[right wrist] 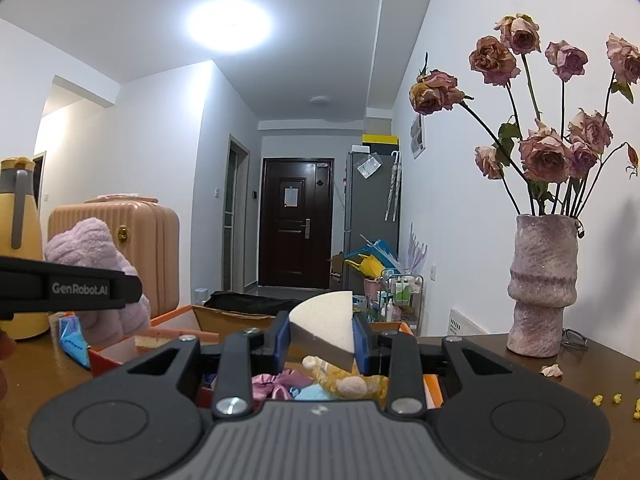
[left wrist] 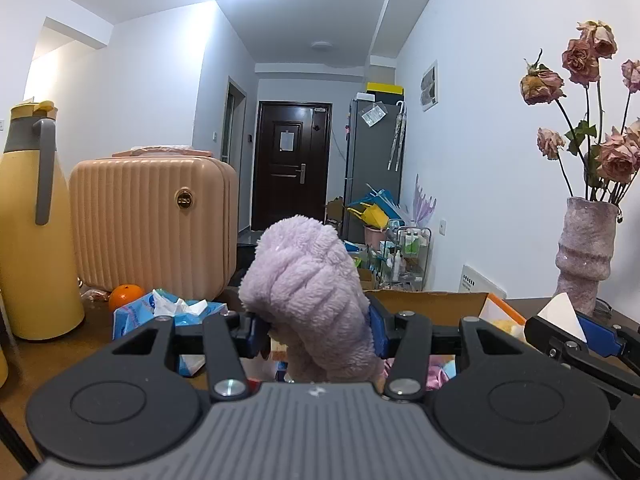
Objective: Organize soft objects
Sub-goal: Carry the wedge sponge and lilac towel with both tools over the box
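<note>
My left gripper [left wrist: 318, 330] is shut on a fluffy lilac plush piece [left wrist: 308, 292], which bulges up above the blue pads. In the right wrist view the same lilac plush [right wrist: 100, 264] shows at the left behind the left gripper's black finger [right wrist: 68, 290]. My right gripper [right wrist: 322, 338] is shut on a white wedge-shaped sponge [right wrist: 326, 320]. Both hang over an open cardboard box with orange edges [right wrist: 172, 316] that holds a yellow plush toy [right wrist: 348, 380] and pink and blue fabric [right wrist: 280, 384]. From the left wrist, the right gripper [left wrist: 576, 332] with the white sponge [left wrist: 560, 312] is at the right.
A peach ribbed suitcase [left wrist: 152, 224], a yellow thermos jug [left wrist: 32, 220], an orange [left wrist: 126, 296] and a blue tissue pack [left wrist: 160, 312] stand at the left on the brown table [right wrist: 540, 392]. A vase of dried roses [right wrist: 542, 288] stands right. Petals and yellow crumbs lie beside it.
</note>
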